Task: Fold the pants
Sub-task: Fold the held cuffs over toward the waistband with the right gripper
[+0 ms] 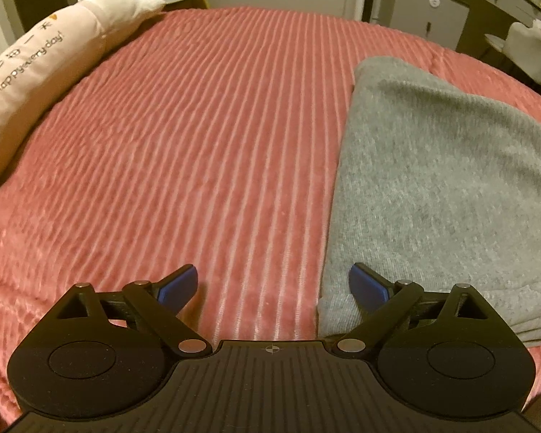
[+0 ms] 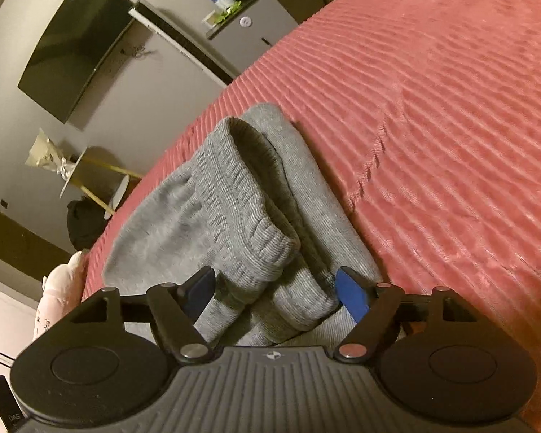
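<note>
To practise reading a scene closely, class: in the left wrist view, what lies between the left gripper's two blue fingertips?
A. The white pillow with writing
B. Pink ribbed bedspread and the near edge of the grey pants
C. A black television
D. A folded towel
B: the left gripper stands open over the pink ribbed bedspread, and the grey pants reach in by its right fingertip; the pillow lies far off.
</note>
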